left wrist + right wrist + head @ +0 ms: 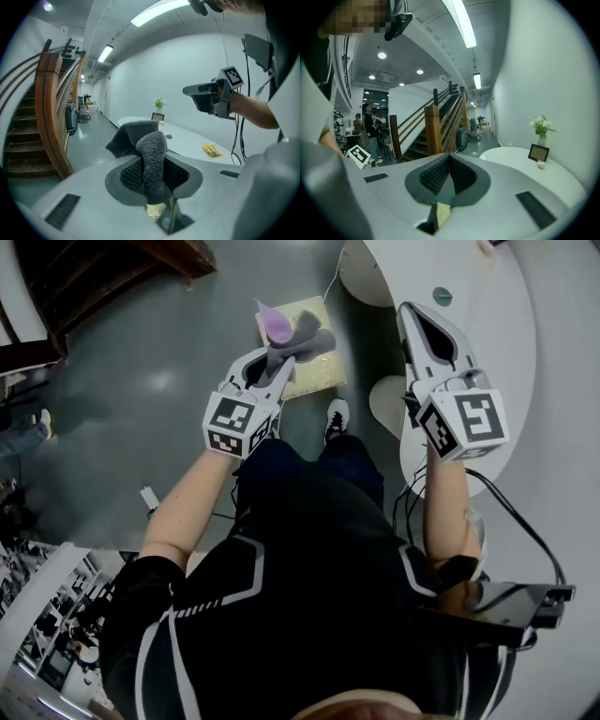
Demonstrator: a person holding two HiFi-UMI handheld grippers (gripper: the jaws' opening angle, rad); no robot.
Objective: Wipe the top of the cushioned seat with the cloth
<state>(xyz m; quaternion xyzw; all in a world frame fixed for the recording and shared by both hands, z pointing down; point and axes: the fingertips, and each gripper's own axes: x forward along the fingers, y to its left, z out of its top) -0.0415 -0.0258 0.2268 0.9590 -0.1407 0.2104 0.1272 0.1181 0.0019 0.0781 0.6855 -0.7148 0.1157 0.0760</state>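
Cloth is being squeezed tight in the left gripper, hanging high above the cushioned seat. Right gripper is pinching on nothing. Going down low and pressing the cloth flat is looking best.

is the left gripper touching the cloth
Touching: in the left gripper view, the left gripper has its jaws clamped on the cloth.

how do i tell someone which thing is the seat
Find the big white table on the right of the head view. On the grey floor just left of it lies the seat, partly hidden by the cloth in the left claw. It is the only pale yellow square thing there.
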